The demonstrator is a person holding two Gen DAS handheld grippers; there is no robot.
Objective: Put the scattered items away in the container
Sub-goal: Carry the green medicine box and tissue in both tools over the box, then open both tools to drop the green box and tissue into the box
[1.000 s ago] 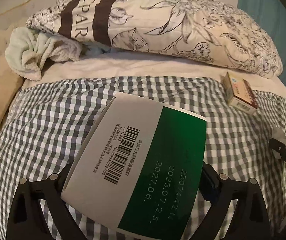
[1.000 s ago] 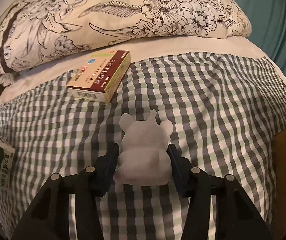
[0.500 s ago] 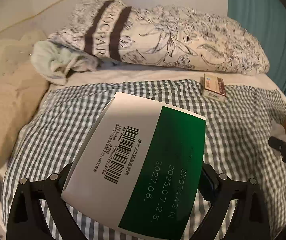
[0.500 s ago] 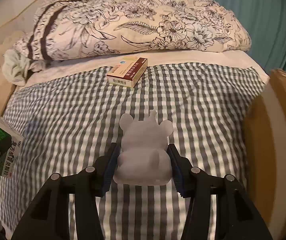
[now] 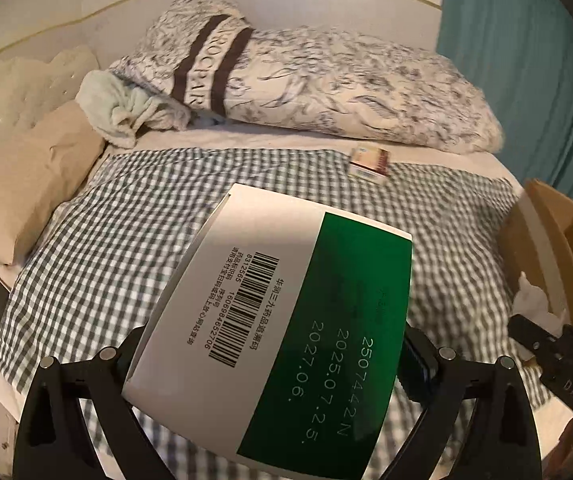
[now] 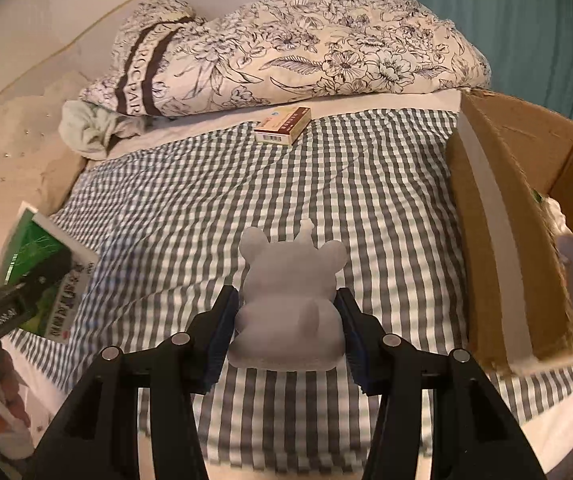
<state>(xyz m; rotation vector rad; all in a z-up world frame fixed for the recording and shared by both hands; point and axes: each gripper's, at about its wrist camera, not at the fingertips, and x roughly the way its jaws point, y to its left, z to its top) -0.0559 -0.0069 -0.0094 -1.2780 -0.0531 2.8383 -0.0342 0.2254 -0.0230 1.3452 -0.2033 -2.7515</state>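
Above the checked bedspread (image 6: 366,184), the right gripper (image 6: 286,320) pinches a pale figurine (image 6: 286,300); the left gripper (image 5: 274,364) clamps a green-and-white box (image 5: 286,320). Beside them the cardboard box (image 6: 498,220) stands open. Clipping its wall could knock either item loose.

I see a bed (image 6: 366,184) covered with a grey-and-white checked sheet. A floral duvet (image 6: 306,56) lies bunched along its far edge, with a pale green towel (image 5: 114,108) tucked against its left end. A beige pillow (image 5: 26,184) sits left. Behind: white wall (image 6: 86,4); teal curtain (image 6: 518,20) right. Lighting is dim and warm.
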